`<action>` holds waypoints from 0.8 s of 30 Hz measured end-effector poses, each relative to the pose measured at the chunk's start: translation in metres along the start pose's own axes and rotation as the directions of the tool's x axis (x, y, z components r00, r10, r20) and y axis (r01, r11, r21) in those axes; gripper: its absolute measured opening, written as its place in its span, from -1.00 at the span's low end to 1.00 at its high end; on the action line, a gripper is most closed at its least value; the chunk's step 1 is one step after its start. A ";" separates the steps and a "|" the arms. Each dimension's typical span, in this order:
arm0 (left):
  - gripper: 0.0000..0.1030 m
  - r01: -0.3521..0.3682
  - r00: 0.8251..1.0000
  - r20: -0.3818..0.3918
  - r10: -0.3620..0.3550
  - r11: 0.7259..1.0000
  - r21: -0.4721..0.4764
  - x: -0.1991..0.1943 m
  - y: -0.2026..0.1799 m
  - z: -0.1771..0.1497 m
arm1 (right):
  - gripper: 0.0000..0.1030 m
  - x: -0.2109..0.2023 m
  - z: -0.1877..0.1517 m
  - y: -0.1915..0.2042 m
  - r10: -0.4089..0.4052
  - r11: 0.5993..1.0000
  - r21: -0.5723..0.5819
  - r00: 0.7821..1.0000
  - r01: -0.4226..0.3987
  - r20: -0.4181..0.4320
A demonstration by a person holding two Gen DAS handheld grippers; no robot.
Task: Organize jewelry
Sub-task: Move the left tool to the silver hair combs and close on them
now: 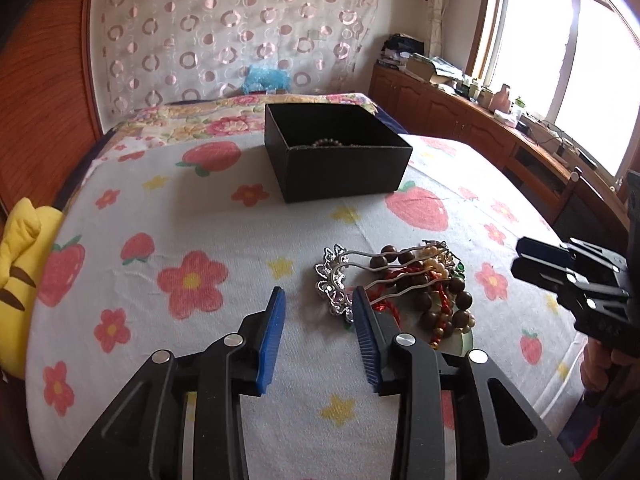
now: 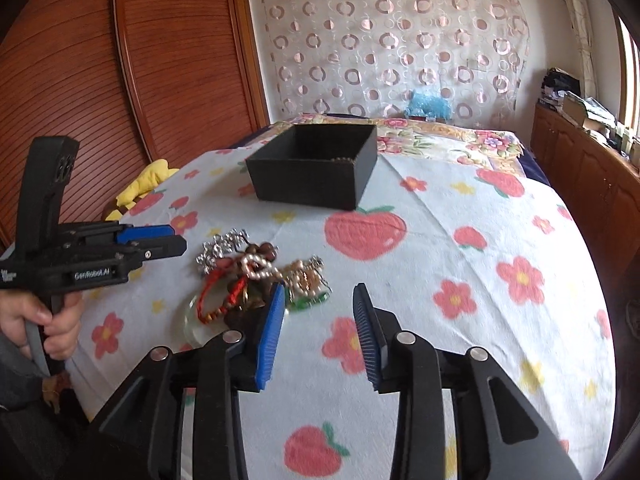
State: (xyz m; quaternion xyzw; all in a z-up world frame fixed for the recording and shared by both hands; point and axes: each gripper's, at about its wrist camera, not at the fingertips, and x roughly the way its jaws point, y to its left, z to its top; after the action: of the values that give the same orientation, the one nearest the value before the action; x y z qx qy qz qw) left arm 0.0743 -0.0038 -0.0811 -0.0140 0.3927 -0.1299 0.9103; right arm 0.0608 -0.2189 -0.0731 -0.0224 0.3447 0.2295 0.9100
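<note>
**Op A:** With both tools hovering over the bedspread (image 1: pixel 224 216), I log positions against the black box (image 1: pixel 336 152). Going left to right: my left gripper (image 1: pixel 320 300) sits on the near side of the box, fingers spread wide and holding nothing, its right pad touching or just beside the silver hair comb (image 1: pixel 334 280). The jewelry pile (image 1: pixel 416 292) lies near of the box, well apart from it. My right gripper (image 2: pixel 319 298) is also gaping and empty, its left pad at the pile's near edge.

**Op B:** Contents of the pile?

**Op A:** Tangled: brown wooden beads (image 1: pixel 460 300), red braided cord (image 2: pixel 212 300), a pearl piece (image 2: pixel 256 268), something green and glassy (image 2: pixel 308 302). A beaded strand (image 1: pixel 328 143) already lies inside the box.

**Op B:** Advice for the pick?

**Op A:** My judgement: take the comb first, since it lies on the pile's edge. Straddle its crown, close firmly, lift slowly; its prongs thread through the beads and may drag them.
</note>
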 end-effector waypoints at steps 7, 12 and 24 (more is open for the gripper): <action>-0.11 0.020 0.999 -0.045 -0.022 0.999 -0.047 0.020 0.003 0.006 | -0.24 0.001 -0.014 0.001 0.005 1.000 0.006 1.000 -0.005 -0.020; -0.08 0.035 0.997 -0.072 -0.040 0.996 -0.077 0.032 0.006 0.014 | -0.23 0.007 -0.022 0.005 0.003 1.000 -0.006 0.999 -0.004 -0.035; -0.44 0.046 0.995 -0.084 -0.053 0.995 -0.085 0.042 -0.001 0.018 | -0.23 0.007 -0.021 0.007 0.007 1.000 0.000 0.999 -0.007 -0.033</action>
State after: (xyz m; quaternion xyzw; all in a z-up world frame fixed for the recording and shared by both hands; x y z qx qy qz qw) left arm 0.1145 -0.0168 -0.0983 -0.0557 0.4362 -0.1364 0.8877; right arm 0.0494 -0.2137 -0.0925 -0.0251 0.3594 0.2323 0.9034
